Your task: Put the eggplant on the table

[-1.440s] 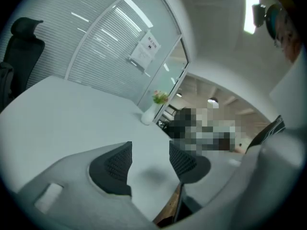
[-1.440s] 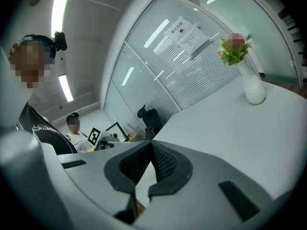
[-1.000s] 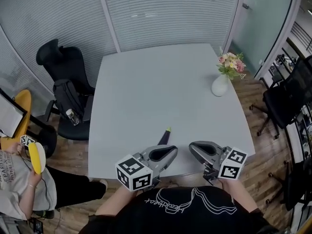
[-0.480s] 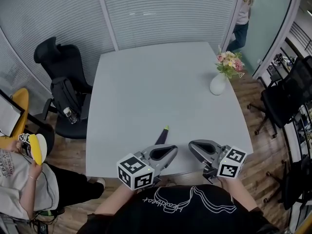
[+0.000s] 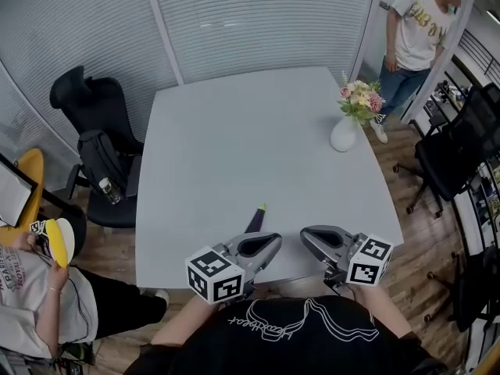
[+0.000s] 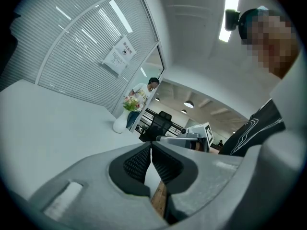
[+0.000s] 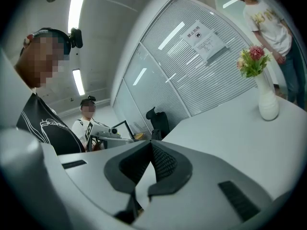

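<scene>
Only a bystander point(image 5: 416, 30) has walked in; eggplant point(image 5: 254, 220) lies on table point(image 5: 234, 131), my left gripper point(image 5: 277, 241) and right gripper point(image 5: 304, 236) pressed together, empty, so the task looks done.

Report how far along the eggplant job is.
Done: the eggplant lies on the table near its near edge, just beyond the left gripper.
In hand: nothing. The left gripper and the right gripper are both shut, with nothing between their jaws.
Left: apparently nothing; the placing looks finished.
</scene>
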Tool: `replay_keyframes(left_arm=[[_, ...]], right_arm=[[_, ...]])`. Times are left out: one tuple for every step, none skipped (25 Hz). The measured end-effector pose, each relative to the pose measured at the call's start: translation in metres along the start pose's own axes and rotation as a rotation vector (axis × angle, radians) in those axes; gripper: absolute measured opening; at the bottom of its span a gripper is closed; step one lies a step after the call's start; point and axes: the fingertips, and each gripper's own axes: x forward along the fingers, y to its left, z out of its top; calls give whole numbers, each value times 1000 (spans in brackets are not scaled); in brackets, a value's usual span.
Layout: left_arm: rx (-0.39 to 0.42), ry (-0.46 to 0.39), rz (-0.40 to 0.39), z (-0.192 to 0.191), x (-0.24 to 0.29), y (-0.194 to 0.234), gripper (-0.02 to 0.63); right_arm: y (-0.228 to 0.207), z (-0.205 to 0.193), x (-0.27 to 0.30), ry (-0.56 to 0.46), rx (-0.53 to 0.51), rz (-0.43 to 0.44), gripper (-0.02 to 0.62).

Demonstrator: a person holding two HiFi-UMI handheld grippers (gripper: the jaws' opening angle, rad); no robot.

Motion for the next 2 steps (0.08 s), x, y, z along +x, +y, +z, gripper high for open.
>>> replay_keyframes(left_arm=[[-1,4,-1,-2,0,-1,21],[-2,7,-2,-3,1,-2,20]], right_arm=[[0,-1,-2,-2,2,-2,8],[0,-1,-4,-4,5,-4,8]])
